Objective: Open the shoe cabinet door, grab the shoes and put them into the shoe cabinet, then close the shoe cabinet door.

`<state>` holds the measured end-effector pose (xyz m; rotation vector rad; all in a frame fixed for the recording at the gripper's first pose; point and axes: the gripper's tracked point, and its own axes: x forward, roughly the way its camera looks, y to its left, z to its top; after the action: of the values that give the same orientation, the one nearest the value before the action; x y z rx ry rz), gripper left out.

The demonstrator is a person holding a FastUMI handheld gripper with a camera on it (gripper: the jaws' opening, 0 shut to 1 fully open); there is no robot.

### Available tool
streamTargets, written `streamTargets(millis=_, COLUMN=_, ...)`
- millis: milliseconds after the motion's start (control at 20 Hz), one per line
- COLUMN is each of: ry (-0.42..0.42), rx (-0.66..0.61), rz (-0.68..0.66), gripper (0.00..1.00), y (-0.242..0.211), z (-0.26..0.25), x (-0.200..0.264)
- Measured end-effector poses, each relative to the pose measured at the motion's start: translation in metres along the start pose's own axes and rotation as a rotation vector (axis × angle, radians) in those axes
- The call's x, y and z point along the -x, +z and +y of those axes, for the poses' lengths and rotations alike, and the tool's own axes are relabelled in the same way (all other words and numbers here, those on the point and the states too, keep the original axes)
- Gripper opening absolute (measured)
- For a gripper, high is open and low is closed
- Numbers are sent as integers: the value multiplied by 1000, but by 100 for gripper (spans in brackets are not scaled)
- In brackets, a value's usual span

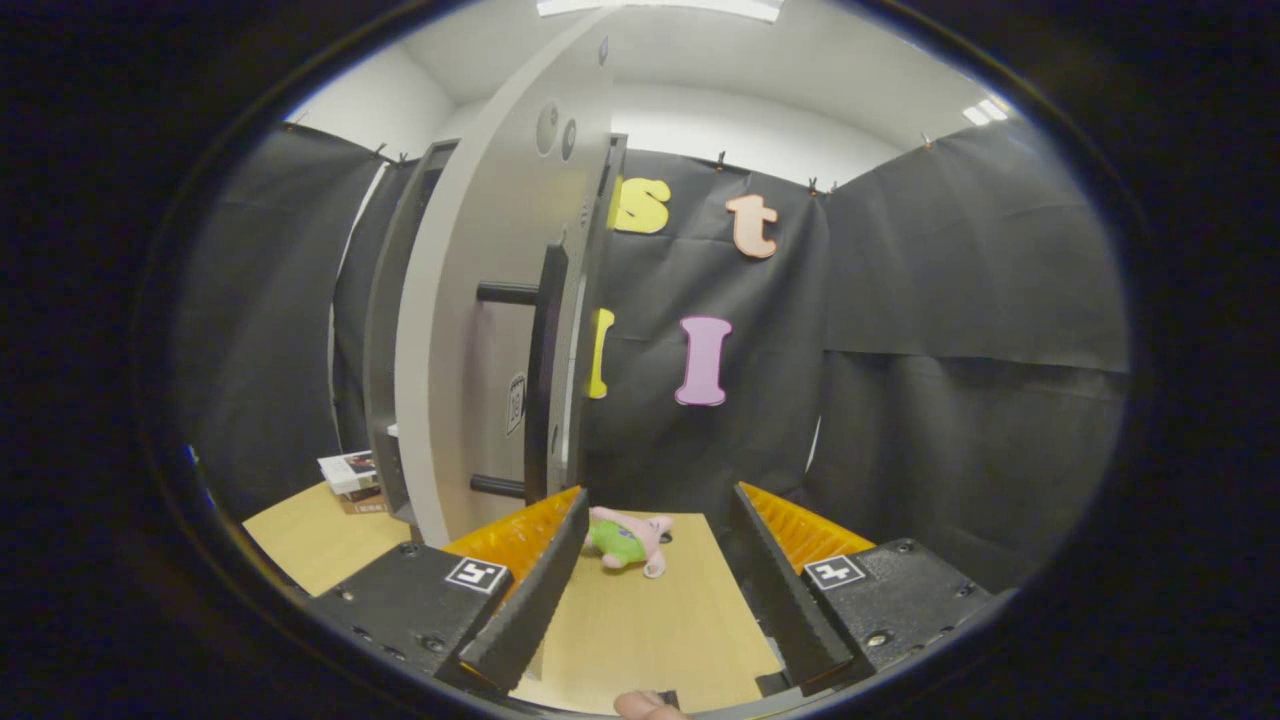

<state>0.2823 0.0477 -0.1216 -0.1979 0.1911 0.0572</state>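
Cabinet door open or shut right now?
Open: the grey cabinet door is swung out edge-on, handle showing; open gripper empty beside it.

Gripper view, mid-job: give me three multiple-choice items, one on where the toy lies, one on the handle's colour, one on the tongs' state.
1. Where is the pink and green plush toy?
A. on the wooden table top, just ahead of the tongs
B. clamped in the tongs
C. on top of the cabinet

2. What colour is the bar handle on the grey cabinet door?
A. orange
B. black
C. white

3. How are the tongs?
A. shut on the handle
B. shut on the toy
C. open, holding nothing

Key: 1 A, the toy lies on the wood beyond the fingertips; 2 B, the bar is black against grey; 3 C, bare table shows between the spread fingers.
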Motion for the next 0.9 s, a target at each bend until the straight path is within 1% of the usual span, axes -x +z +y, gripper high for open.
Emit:
streamTargets(millis=200, ry=94, rx=-37, rz=-4, gripper=93, y=-1, z=35, x=1)
streamTargets(millis=350, ry=132, rx=-61, rz=-9, gripper=93, y=0, z=52, x=-2)
streamTargets(millis=450, ry=150, rx=-71, rz=-24, gripper=93, y=3, z=72, x=-3)
streamTargets(millis=650, ry=189, rx=-98, rz=-50, gripper=93, y=2, z=126, x=-6)
streamTargets(millis=750, ry=220, rx=-108, rz=-39, gripper=93, y=-2, z=154, x=-13)
streamTargets(millis=850, ry=280, rx=-98, rz=-17, gripper=93, y=-7, z=189, x=-18)
streamTargets(millis=900, ry=329, rx=-98, rz=-2, gripper=93, y=-13, z=212, x=-19)
